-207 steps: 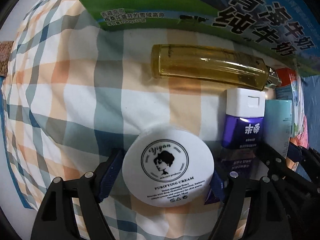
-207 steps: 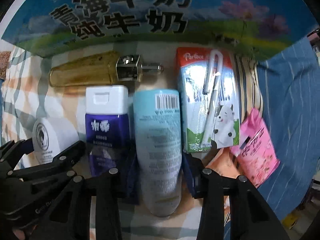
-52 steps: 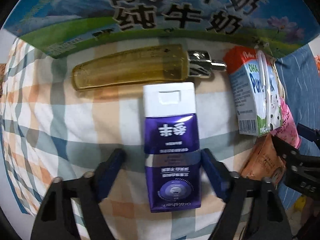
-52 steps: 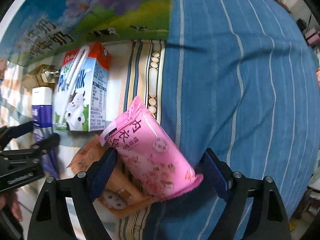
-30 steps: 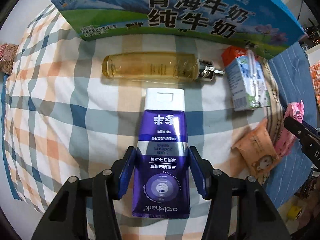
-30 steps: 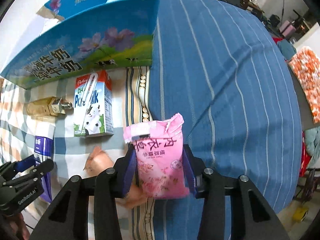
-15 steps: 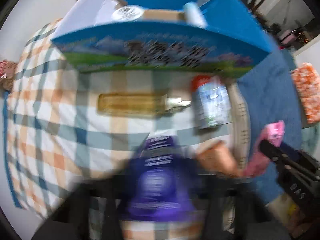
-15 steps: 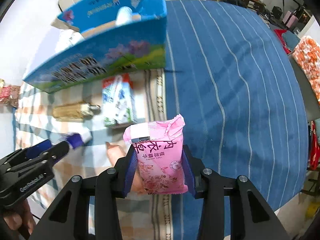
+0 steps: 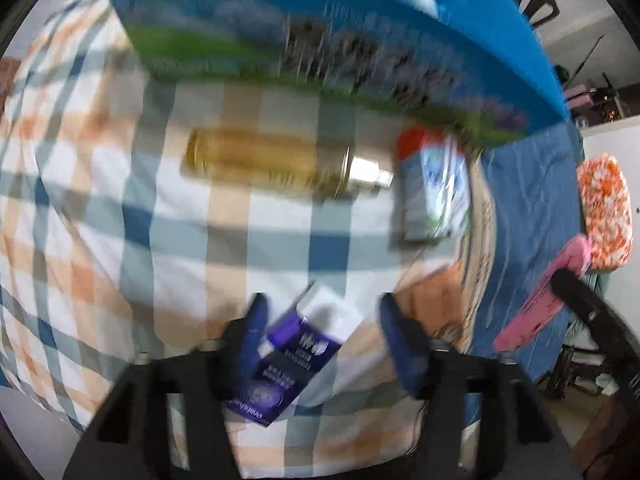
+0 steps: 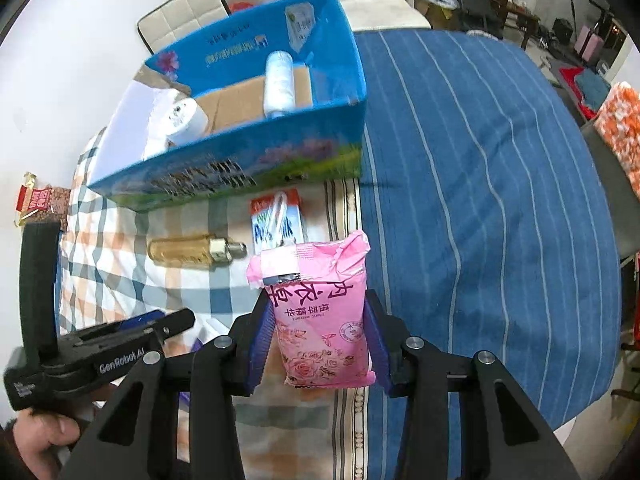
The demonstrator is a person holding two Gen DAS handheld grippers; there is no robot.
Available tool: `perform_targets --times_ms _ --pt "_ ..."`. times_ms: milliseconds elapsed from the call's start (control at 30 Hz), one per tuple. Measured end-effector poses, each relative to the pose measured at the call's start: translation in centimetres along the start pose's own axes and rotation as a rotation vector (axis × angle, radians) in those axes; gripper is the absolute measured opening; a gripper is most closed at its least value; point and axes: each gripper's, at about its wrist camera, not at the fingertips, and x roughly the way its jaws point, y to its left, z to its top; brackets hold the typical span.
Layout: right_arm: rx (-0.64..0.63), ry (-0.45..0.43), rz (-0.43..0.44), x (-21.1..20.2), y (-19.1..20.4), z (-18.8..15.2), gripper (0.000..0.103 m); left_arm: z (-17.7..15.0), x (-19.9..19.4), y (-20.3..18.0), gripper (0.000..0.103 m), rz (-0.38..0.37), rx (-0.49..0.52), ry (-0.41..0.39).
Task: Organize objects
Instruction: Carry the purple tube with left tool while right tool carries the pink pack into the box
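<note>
My left gripper (image 9: 325, 328) points straight down over the checked cloth and its jaws are opening. A purple toothpaste tube (image 9: 288, 356) sits tilted between them, against the left pad and apart from the right one; this view is blurred. My right gripper (image 10: 320, 340) is shut on a pink soap packet (image 10: 324, 320), held up above the cloth. The open blue milk box (image 10: 240, 168) stands beyond, with a white jar (image 10: 184, 116) and a pale bottle (image 10: 280, 84) inside. The left gripper (image 10: 172, 322) and the hand (image 10: 40, 428) holding it show at the lower left.
A yellow bottle (image 9: 264, 164), a milk carton (image 9: 432, 192) and an orange packet (image 9: 436, 292) lie on the checked cloth (image 9: 100, 240) in front of the box. A blue striped cloth (image 10: 480, 200) covers the right side. A red snack packet (image 10: 40, 200) lies far left.
The left jaws, shut on the purple tube a second ago, have spread and the tube has tipped sideways between them. Both grippers have risen; the right one carried the pink packet up.
</note>
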Motion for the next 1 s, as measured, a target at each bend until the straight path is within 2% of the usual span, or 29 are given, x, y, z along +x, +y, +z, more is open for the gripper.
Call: perform_targets --times_ms 67,167,200,233,267,300,367,567,600,733,833,1000 --pt "-0.023 0.032 0.011 0.8 -0.4 -0.4 0.045 -1.0 1.5 -0.3 0.075 0.043 0.035 0.058" --pt "-0.045 0.062 0.017 1.7 -0.5 -1.0 0.045 -2.6 5.0 -0.9 0.075 0.16 0.122 0.15" --pt "-0.053 0.068 0.021 2.0 -0.5 -1.1 0.045 -2.9 5.5 -0.8 0.073 0.16 0.126 0.155" --pt "-0.065 0.075 0.025 2.2 -0.5 -1.2 0.045 -3.3 5.6 -0.7 0.072 0.16 0.12 0.127" --pt "-0.075 0.078 0.026 2.2 -0.4 -1.3 0.045 -3.5 5.1 -0.7 0.062 0.154 0.11 0.084" --pt "-0.087 0.078 0.026 2.2 -0.2 -1.4 0.045 -3.6 4.8 -0.8 0.059 0.154 0.109 0.06" --pt "-0.11 0.082 0.03 2.2 -0.1 -1.6 0.045 -3.7 4.3 -0.8 0.051 0.142 0.102 0.037" --pt "-0.159 0.065 0.04 1.4 0.5 -1.7 0.045 -4.1 0.4 -1.1 0.047 0.109 0.079 -0.084" --pt "-0.168 0.058 0.043 1.2 0.6 -1.7 0.045 -4.2 -0.5 -1.4 0.047 0.08 0.087 -0.116" --pt "-0.215 0.028 0.058 0.3 1.3 -1.3 0.045 -4.5 -3.9 -2.4 0.047 0.068 0.103 -0.209" --pt "-0.241 -0.001 0.074 -0.6 1.9 -0.9 0.045 -4.4 -7.1 -3.4 0.047 0.02 0.09 -0.307" --pt "-0.28 -0.057 0.101 -2.6 3.0 0.3 0.045 -1.6 -12.2 -2.8 0.047 -0.036 0.084 -0.41"
